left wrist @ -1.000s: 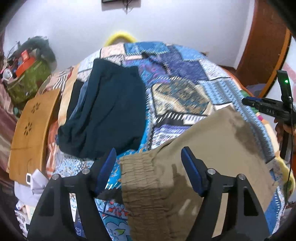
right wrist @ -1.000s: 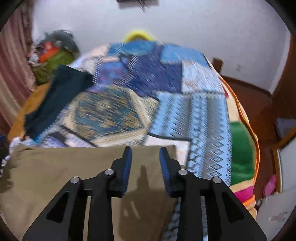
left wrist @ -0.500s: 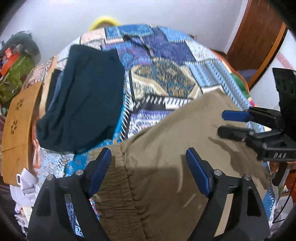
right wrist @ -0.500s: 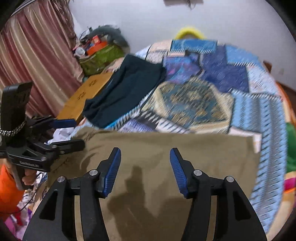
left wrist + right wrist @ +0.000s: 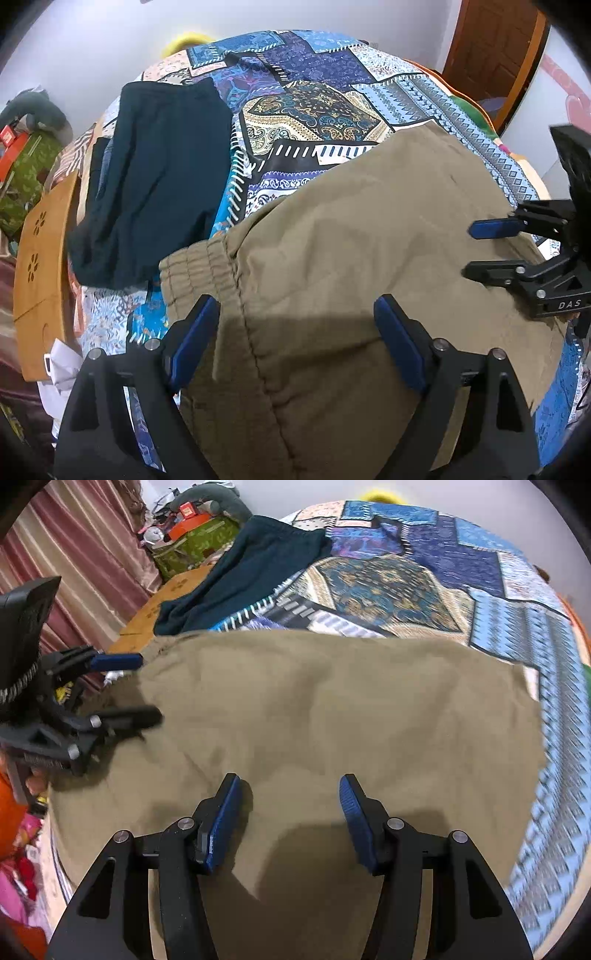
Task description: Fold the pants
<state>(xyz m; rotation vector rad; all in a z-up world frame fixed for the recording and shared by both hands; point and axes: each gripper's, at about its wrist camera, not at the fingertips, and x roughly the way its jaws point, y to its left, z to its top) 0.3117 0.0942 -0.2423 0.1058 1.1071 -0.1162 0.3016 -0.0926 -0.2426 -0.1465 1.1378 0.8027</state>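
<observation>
Khaki pants (image 5: 351,258) lie flat on the patterned bedspread (image 5: 317,110), with the elastic waistband (image 5: 199,273) at the left. They also fill the right wrist view (image 5: 332,716). My left gripper (image 5: 295,325) is open and empty, hovering just above the waistband end. My right gripper (image 5: 290,805) is open and empty above the pants' near edge. Each gripper shows in the other's view: the right one at the right (image 5: 491,251), the left one at the left (image 5: 122,690).
Folded dark navy pants (image 5: 155,177) lie on the bed's far left. A wooden board (image 5: 40,258) leans beside the bed. Bags and clutter (image 5: 192,528) stand by a pink curtain (image 5: 85,554). A brown door (image 5: 491,48) is at the far right.
Both grippers have swung in over the khaki pants. The right gripper's jaws opened wide. The pants now lie flatter and fill more of both views.
</observation>
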